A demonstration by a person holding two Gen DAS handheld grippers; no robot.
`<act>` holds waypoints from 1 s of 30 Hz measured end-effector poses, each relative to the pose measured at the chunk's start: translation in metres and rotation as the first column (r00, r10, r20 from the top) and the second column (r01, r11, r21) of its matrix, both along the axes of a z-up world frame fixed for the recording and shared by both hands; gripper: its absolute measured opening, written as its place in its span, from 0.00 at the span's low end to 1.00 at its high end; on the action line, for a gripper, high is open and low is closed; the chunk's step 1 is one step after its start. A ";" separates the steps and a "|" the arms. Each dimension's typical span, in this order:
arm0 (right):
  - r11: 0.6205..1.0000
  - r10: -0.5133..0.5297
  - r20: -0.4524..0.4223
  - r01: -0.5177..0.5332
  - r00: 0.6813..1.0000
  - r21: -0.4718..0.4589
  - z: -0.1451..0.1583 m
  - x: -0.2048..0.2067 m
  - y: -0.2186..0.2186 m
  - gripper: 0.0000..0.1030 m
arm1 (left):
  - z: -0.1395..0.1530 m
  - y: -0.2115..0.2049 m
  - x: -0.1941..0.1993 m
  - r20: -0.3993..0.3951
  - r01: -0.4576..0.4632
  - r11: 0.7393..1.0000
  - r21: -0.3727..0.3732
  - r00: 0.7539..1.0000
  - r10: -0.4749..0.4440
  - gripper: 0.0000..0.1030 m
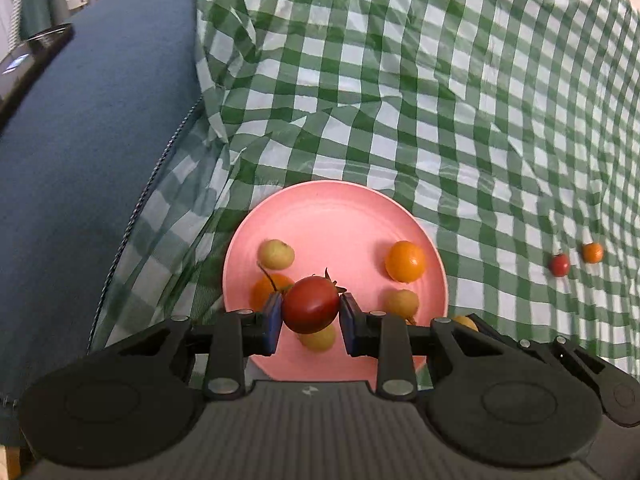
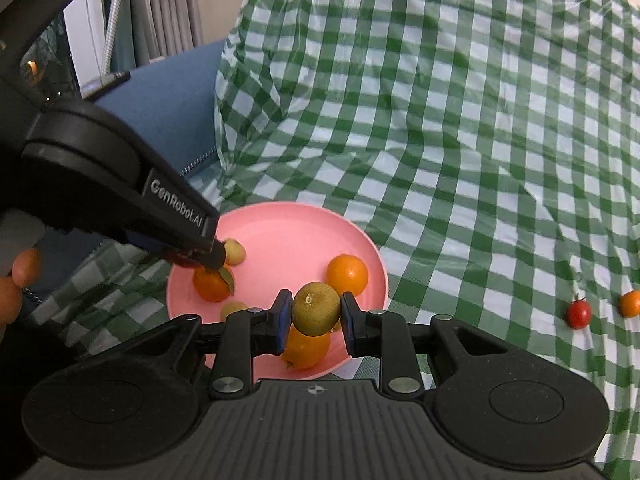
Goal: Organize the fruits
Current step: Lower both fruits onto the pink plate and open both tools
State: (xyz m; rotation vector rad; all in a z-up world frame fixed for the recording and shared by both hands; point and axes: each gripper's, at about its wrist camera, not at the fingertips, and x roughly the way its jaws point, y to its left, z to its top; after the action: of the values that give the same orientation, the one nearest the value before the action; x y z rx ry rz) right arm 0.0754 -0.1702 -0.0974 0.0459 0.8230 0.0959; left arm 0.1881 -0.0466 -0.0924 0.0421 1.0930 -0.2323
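Item: my left gripper (image 1: 310, 320), fingers clamped on red tomato (image 1: 310, 309); right gripper (image 2: 314, 320), fingers clamped on green fruit (image 2: 316, 309). Both directly above pink plate (image 2: 280, 220); I judge lowering comes next.

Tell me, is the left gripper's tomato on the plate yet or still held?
Still held. The tomato sits clamped between the left gripper pads, above the plate and its fruit.

Rumpled green checked cloth (image 1: 400, 80), blue cushion (image 1: 100, 140), grey curtain (image 2: 168, 8).
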 end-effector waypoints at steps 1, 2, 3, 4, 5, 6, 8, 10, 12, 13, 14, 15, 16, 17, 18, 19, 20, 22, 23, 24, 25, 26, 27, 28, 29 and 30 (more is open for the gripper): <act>1.000 0.000 -0.007 0.000 1.000 0.002 -0.003 0.002 -0.001 0.26 | -0.003 -0.001 0.004 -0.002 0.003 1.000 0.006 1.000 -0.003 0.33; 1.000 0.001 -0.014 -0.001 1.000 0.002 -0.006 0.004 -0.001 0.26 | -0.006 -0.002 0.006 -0.005 0.005 1.000 0.011 1.000 -0.005 0.33; 1.000 0.001 -0.018 -0.001 1.000 0.002 -0.009 0.006 0.000 0.26 | -0.009 -0.003 0.009 -0.007 0.009 1.000 0.015 1.000 -0.009 0.33; 1.000 0.001 -0.023 -0.001 1.000 0.003 -0.011 0.007 -0.001 0.26 | -0.011 -0.004 0.011 -0.008 0.012 1.000 0.018 1.000 -0.011 0.33; 1.000 0.002 -0.027 -0.002 1.000 0.004 -0.014 0.009 -0.001 0.26 | -0.014 -0.005 0.013 -0.010 0.015 1.000 0.022 1.000 -0.015 0.33; 1.000 0.003 -0.030 -0.003 1.000 0.003 -0.017 0.011 -0.001 0.26 | -0.017 -0.007 0.016 -0.012 0.021 0.999 0.027 1.000 -0.020 0.33; 1.000 0.008 -0.036 -0.008 0.999 -0.001 -0.021 0.014 0.000 0.26 | -0.022 -0.009 0.019 -0.017 0.030 0.999 0.035 0.999 -0.030 0.33; 1.000 0.012 -0.039 -0.012 0.999 -0.004 -0.025 0.017 0.001 0.26 | -0.027 -0.012 0.023 -0.022 0.040 0.998 0.047 0.999 -0.039 0.33; 1.000 0.015 -0.043 -0.015 0.999 -0.005 -0.028 0.018 0.003 0.26 | -0.031 -0.015 0.025 -0.025 0.049 0.997 0.062 0.999 -0.047 0.33; 1.000 0.016 -0.046 -0.016 0.999 -0.004 -0.030 0.020 0.003 0.26 | -0.034 -0.016 0.027 -0.027 0.056 0.996 0.073 0.998 -0.054 0.33; 1.000 0.017 -0.049 -0.017 0.999 -0.005 -0.031 0.022 0.003 0.26 | -0.035 -0.018 0.029 -0.027 0.063 0.995 0.083 0.998 -0.061 0.33; 1.000 0.017 -0.051 -0.018 0.999 -0.007 -0.032 0.024 0.004 0.26 | -0.037 -0.021 0.031 -0.026 0.071 0.993 0.096 0.997 -0.069 0.33; 1.000 0.021 -0.055 -0.022 0.998 -0.010 -0.033 0.027 0.004 0.27 | -0.037 -0.023 0.032 -0.019 0.075 0.991 0.109 0.997 -0.073 0.39; 1.000 0.025 -0.057 -0.025 0.998 -0.008 -0.032 0.029 0.004 0.27 | -0.037 -0.023 0.034 -0.013 0.075 0.990 0.119 0.997 -0.074 0.47; 1.000 0.027 -0.052 -0.027 0.998 -0.001 -0.031 0.029 0.003 0.31 | -0.035 -0.023 0.036 -0.004 0.069 0.990 0.123 0.998 -0.069 0.71; 1.000 0.026 -0.042 -0.026 0.999 0.001 -0.028 0.030 0.002 0.38 | -0.032 -0.022 0.036 0.009 0.055 0.991 0.125 0.998 -0.056 0.97; 1.000 0.020 -0.032 -0.020 0.999 -0.004 -0.024 0.029 0.001 0.57 | -0.027 -0.019 0.036 0.034 0.027 0.992 0.127 0.999 -0.031 0.99; 1.000 0.005 -0.003 -0.005 1.000 -0.016 -0.016 0.025 -0.001 0.76 | -0.017 -0.012 0.032 0.070 -0.002 0.993 0.115 0.998 -0.006 1.00; 1.000 0.006 0.001 -0.006 1.000 -0.021 -0.013 0.022 -0.001 0.82 | -0.013 -0.009 0.031 0.062 0.002 0.994 0.109 0.998 -0.009 1.00; 1.000 0.009 -0.005 -0.009 1.000 -0.023 -0.010 0.019 -0.002 0.88 | -0.010 -0.005 0.029 0.053 -0.002 0.994 0.110 0.999 -0.004 1.00; 1.000 0.009 -0.015 -0.010 1.000 -0.021 -0.008 0.015 -0.002 0.90 | -0.006 -0.001 0.025 0.055 -0.015 0.993 0.113 0.998 0.008 1.00; 1.000 0.005 -0.024 -0.005 1.000 -0.012 -0.005 0.008 -0.003 0.92 | -0.001 0.005 0.018 0.065 -0.028 0.993 0.116 0.998 0.020 1.00; 1.000 -0.002 -0.035 0.002 0.999 0.002 -0.003 0.000 -0.004 0.93 | 0.004 0.009 0.011 0.072 -0.035 0.992 0.120 0.997 0.027 1.00; 1.000 -0.007 -0.049 0.008 0.999 0.017 0.000 -0.007 -0.005 0.93 | 0.008 0.014 0.003 0.077 -0.043 0.991 0.127 0.996 0.034 1.00; 0.999 -0.015 -0.060 0.017 0.998 0.034 0.002 -0.018 -0.006 0.94 | 0.011 0.019 -0.007 0.077 -0.054 0.989 0.135 0.996 0.044 1.00; 0.999 -0.027 -0.065 0.030 0.998 0.044 0.004 -0.026 -0.007 0.94 | 0.015 0.023 -0.018 0.077 -0.065 0.987 0.144 0.996 0.054 1.00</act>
State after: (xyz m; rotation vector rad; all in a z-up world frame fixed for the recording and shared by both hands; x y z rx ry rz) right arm 0.0493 -0.1768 -0.0931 0.1036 0.8842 0.0862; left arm 0.1704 -0.0236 -0.0778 0.1480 1.0357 -0.0958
